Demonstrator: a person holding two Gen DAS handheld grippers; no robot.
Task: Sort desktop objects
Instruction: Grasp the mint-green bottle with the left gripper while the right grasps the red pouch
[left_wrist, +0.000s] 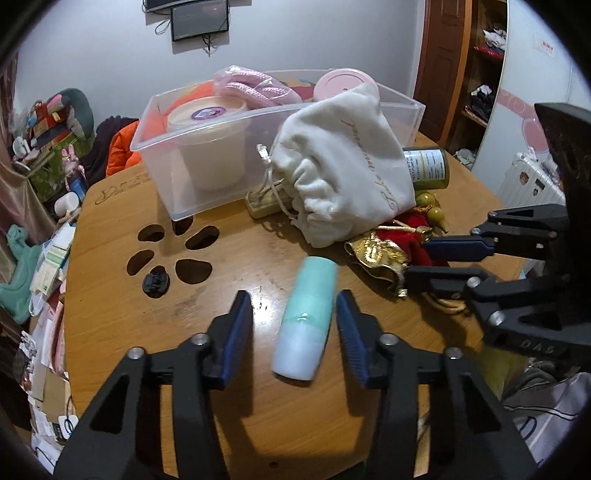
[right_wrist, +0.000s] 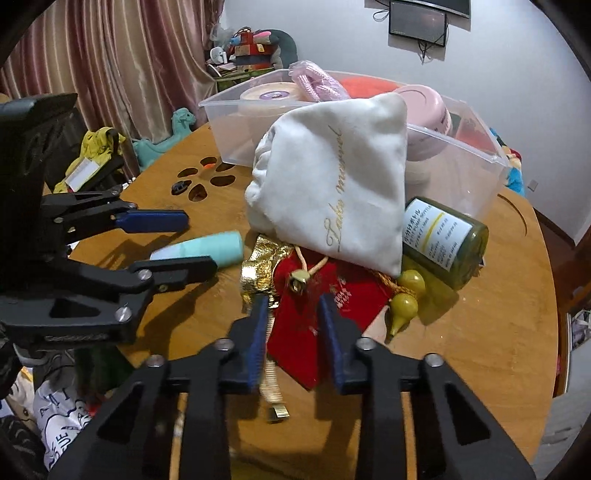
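The mint-and-white bottle (left_wrist: 304, 317) lies on its side near the counter's (left_wrist: 110, 236) front edge, and I have my left tongs (left_wrist: 294, 319) set astride its middle; one pad seems to brush its side, the other stands clear, so I'd call them narrowed around it and not yet gripping. It looks like smooth hard plastic, light, round and apt to roll or squirt out, so I would close square across the middle of the barrel. My right tongs (right_wrist: 293, 334) are drawn in narrow over the red velvet pouch (right_wrist: 314, 325); the fabric is blurred between the pads, so I cannot tell whether they pinch it. That pouch is soft and limp, with gold trim (right_wrist: 258, 269) and dangling gourd beads (right_wrist: 404, 306), so I'd take a bunched fold, expecting the cords to trail. Its far end is tucked under the white drawstring bag (right_wrist: 328, 184), which leans on the clear bin (right_wrist: 491, 173) toward the counter's far edge; a green jar (right_wrist: 443, 243) lies beside it.
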